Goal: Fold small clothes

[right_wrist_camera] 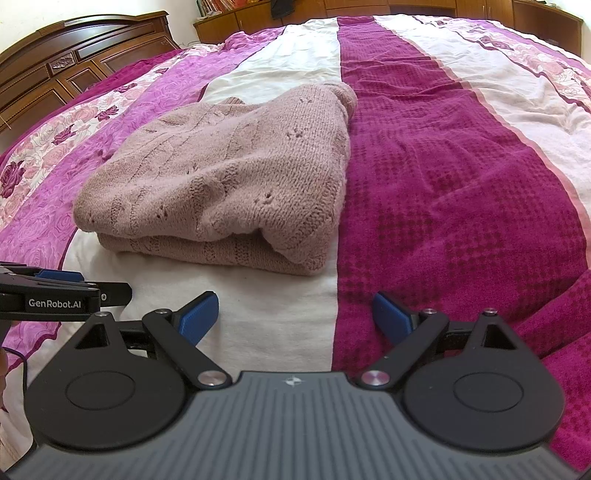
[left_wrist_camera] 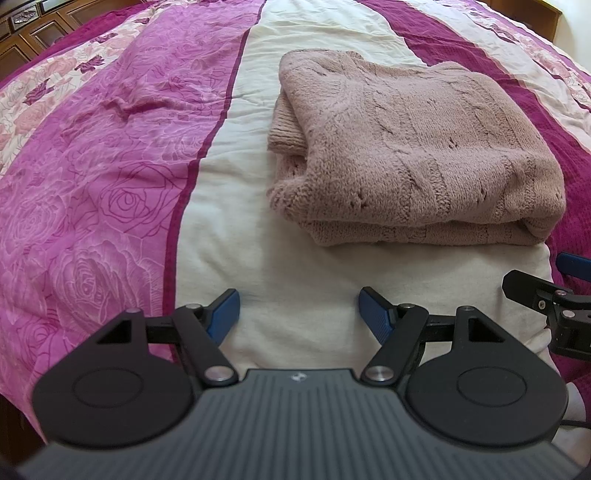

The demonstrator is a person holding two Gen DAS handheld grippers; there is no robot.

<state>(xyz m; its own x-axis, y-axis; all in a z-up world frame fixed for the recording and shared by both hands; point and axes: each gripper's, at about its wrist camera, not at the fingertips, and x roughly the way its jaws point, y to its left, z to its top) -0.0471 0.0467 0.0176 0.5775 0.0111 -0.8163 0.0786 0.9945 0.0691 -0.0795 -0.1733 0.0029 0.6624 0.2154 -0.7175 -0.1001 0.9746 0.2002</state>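
Both hand-held grippers, left hand-held gripper and right hand-held gripper, gape wide and empty; the folded sweater lies just ahead on the bed, about equally near both.

A home bedroom: a bed spread with a striped magenta, cream and rose-print bedcover, a carved wooden headboard at ten o'clock, wooden cabinets at twelve.
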